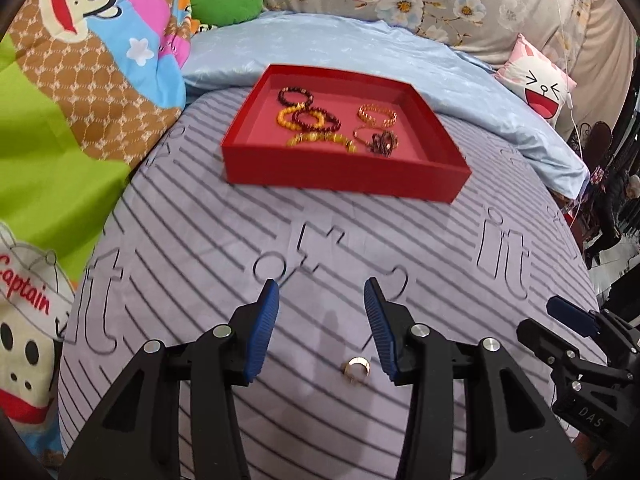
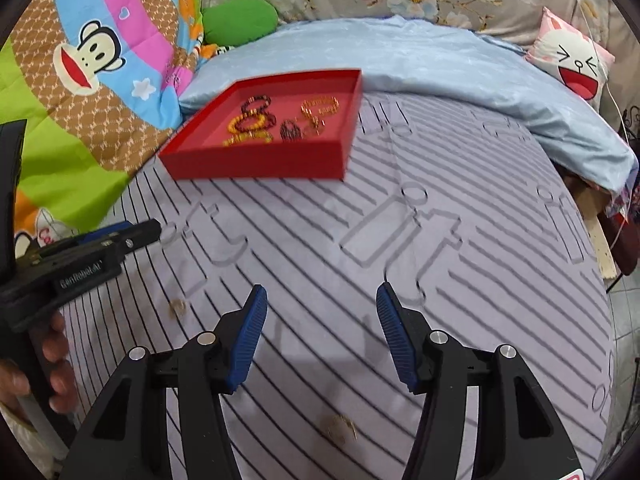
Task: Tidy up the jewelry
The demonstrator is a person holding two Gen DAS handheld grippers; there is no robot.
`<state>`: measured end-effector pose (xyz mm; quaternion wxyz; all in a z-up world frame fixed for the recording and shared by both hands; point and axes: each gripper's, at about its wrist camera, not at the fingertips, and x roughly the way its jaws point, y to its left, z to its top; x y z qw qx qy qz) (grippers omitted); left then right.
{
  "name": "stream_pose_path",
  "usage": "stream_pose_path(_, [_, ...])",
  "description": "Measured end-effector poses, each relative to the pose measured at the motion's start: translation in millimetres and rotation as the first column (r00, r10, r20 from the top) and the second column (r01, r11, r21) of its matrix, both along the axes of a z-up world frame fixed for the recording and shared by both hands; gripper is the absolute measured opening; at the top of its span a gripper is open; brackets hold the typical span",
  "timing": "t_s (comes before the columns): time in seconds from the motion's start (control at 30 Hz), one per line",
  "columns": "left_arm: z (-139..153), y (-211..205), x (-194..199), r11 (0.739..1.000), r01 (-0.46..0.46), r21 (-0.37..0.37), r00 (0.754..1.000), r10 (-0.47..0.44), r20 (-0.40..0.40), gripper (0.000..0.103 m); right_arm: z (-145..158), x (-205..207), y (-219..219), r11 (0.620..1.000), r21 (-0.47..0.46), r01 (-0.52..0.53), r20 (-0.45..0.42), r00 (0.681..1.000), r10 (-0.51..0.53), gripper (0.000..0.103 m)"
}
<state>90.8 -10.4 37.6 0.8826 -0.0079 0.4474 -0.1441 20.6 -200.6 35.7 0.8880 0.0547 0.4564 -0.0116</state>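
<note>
A red tray [image 1: 340, 172] sits on the striped bed sheet and holds several bead bracelets [image 1: 308, 120], dark red, amber and gold. My left gripper [image 1: 321, 286] hovers open over the sheet in front of the tray. A small gold ring [image 1: 356, 368] lies on the sheet below it, close to the right finger and untouched. In the right wrist view my right gripper [image 2: 321, 288] is also open with nothing in it, and the tray [image 2: 256, 160] is ahead to the left. Two blurred gold pieces lie on the sheet, one [image 2: 340, 428] under the right gripper, one [image 2: 178, 307] near the left gripper [image 2: 148, 230].
A folded light blue quilt [image 1: 360, 52] lies behind the tray. A cartoon-print blanket [image 1: 80, 80] is piled at the left, and a pink cartoon pillow [image 1: 540, 88] at the back right. The bed's edge drops off on the right. A hand [image 2: 56, 360] holds the left gripper.
</note>
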Motion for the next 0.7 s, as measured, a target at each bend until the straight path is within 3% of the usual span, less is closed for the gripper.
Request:
stream_pose_path(0.43, [-18,16,-38,1.0,-0.019,-0.022,0.998,0.018,-0.058,0.042,-31,-51,-6,1.0,-0.009,0.023,-0.079,0.997,-0.024,0.053])
stream_pose_path(0.7, [-24,13,-48,1.0,-0.007,-0.019,0.997,0.005,-0.073,0.042,-38,-53,-4,0.999,-0.032,0.025,-0.082,0.996,-0.028,0.03])
